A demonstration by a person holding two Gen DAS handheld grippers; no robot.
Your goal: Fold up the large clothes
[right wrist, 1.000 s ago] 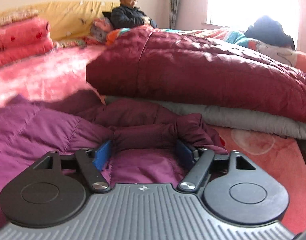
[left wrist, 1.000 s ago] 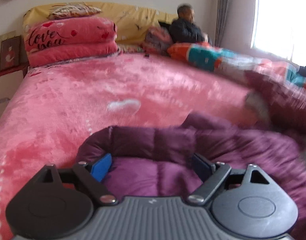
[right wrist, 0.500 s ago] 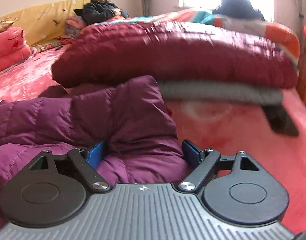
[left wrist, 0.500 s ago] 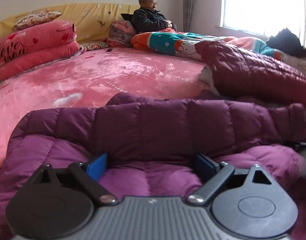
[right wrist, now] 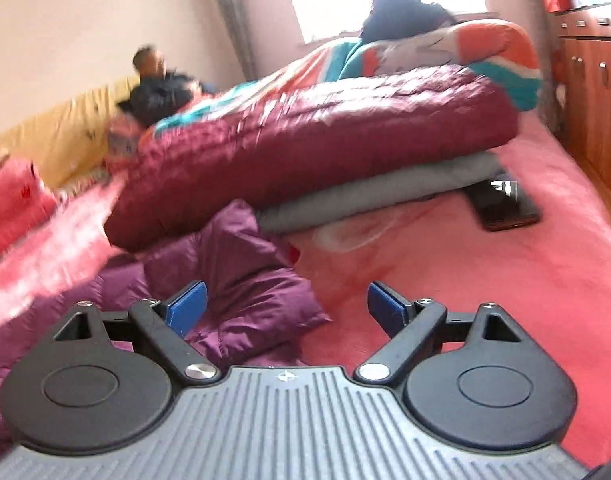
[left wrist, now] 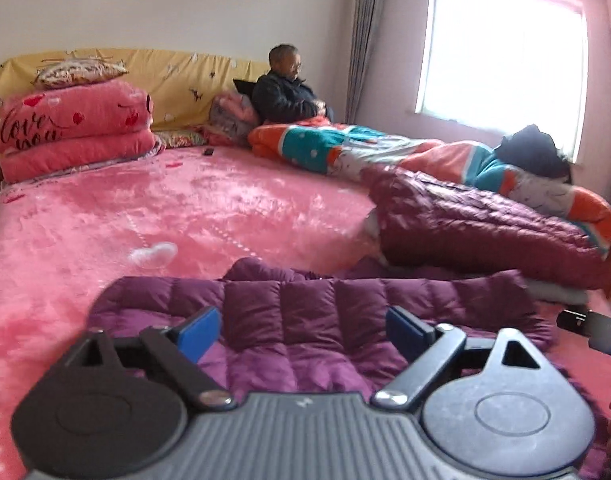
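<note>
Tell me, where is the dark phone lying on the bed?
In the right wrist view, the phone lies on the pink bedspread at the right, partly tucked under the corner of the folded grey garment beneath the maroon down coat.

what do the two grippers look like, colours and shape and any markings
Both match. The left gripper and the right gripper each have two short fingers faced with blue pads on black angled link arms with silver pivot screws. These hinge from two round black housings with triangular cut-outs, flanking a grey ribbed centre plate bearing a small mark near its front edge. No cables or sleeves show.
</note>
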